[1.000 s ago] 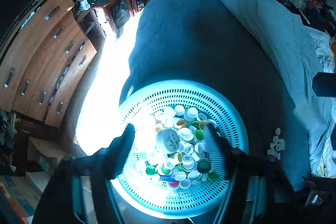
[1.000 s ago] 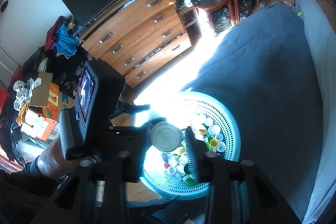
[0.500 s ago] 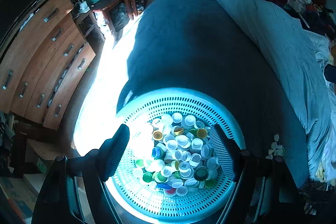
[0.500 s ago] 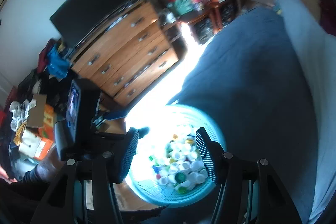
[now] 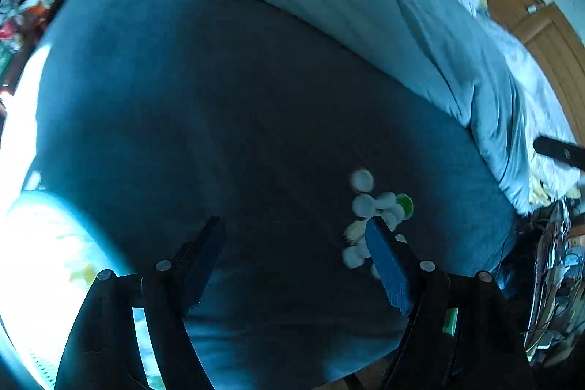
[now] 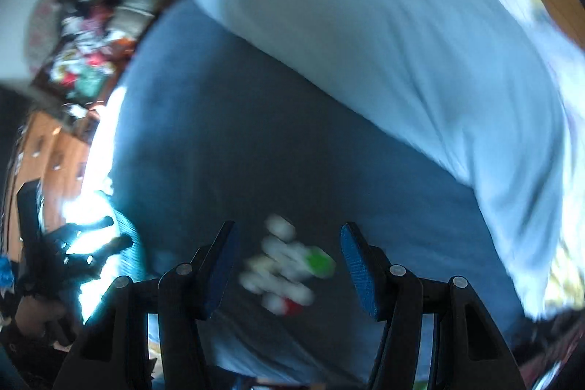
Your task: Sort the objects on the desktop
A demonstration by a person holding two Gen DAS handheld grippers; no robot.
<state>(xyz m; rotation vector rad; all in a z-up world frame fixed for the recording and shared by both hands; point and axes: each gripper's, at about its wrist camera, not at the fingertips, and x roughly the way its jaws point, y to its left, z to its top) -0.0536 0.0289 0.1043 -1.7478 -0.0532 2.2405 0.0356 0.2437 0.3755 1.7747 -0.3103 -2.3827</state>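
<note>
A small pile of bottle caps [image 5: 369, 207], mostly white with one green cap [image 5: 405, 203], lies on the dark blue bed sheet [image 5: 219, 97]. My left gripper [image 5: 294, 225] is open and empty above the sheet, its right finger in front of the pile. In the right wrist view the pile [image 6: 285, 269] is blurred, with a green cap [image 6: 318, 262] and a red cap [image 6: 292, 307]. My right gripper [image 6: 287, 233] is open and empty, with the pile between its fingers. The turquoise basket [image 5: 33, 243] of caps sits overexposed at the lower left.
A pale blue duvet [image 5: 365, 6] is bunched along the far side of the bed. A wooden headboard [image 5: 530, 24] is at the right. The basket's edge [image 6: 128, 243] and a wooden dresser [image 6: 47, 152] show at the left of the right wrist view.
Both grippers have swung right, away from the basket and over to the cap pile on the sheet. The large white cap held in the right gripper a second ago is gone from it.
</note>
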